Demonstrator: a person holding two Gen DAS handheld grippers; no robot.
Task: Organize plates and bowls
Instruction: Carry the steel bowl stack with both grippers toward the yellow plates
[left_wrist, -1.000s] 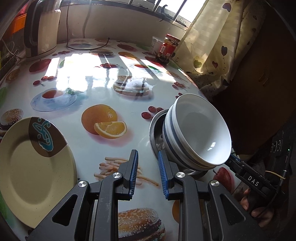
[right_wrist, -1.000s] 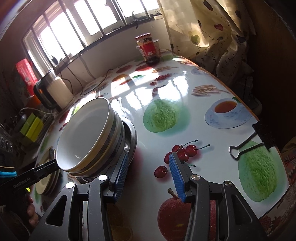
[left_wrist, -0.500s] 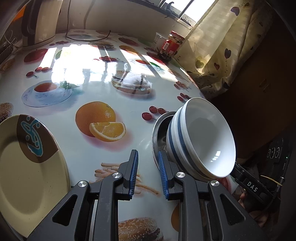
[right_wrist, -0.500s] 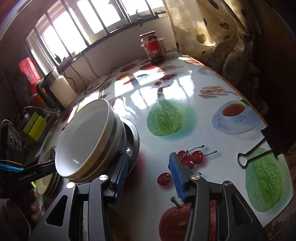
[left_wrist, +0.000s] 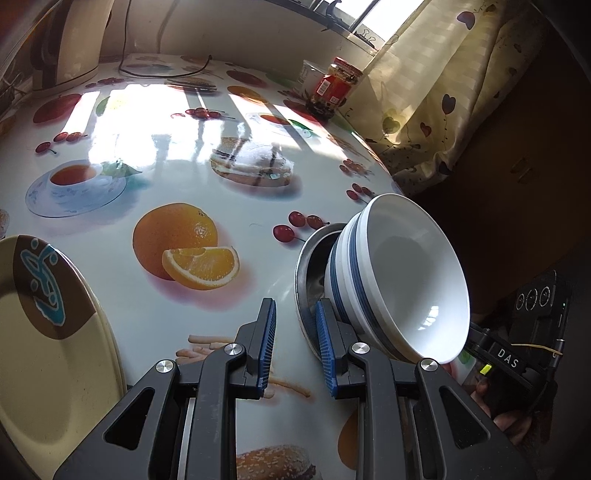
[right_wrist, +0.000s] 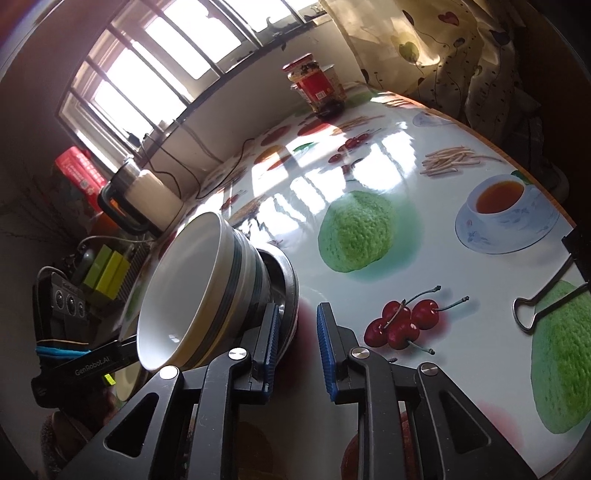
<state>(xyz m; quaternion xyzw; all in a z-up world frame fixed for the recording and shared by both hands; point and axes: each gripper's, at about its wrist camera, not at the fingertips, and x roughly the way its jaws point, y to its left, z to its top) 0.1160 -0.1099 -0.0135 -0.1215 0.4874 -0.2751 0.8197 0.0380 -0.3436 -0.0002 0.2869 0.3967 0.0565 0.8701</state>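
Presently the left gripper (left_wrist: 294, 345) jaws stand narrowly parted with nothing between them, only printed desk (left_wrist: 229, 155) beneath. Right gripper (right_wrist: 295, 341) jaws are closing, nothing pinched; the gap shows bare cloth. Just beside both sits the steel bowl (left_wrist: 308, 266), its rim touching one blue pad (left_wrist: 325, 345). Nested in it, tilted steeply onto their sides, white bowls with blue bands (left_wrist: 402, 277), mouths facing away from the desk centre. Farther left, a cream plate (left_wrist: 55, 354) with a brown patch. Beyond: red-labelled jar (left_wrist: 336, 86), kettle (right_wrist: 144, 197), binder clip (right_wrist: 546, 302) at the desk edge.
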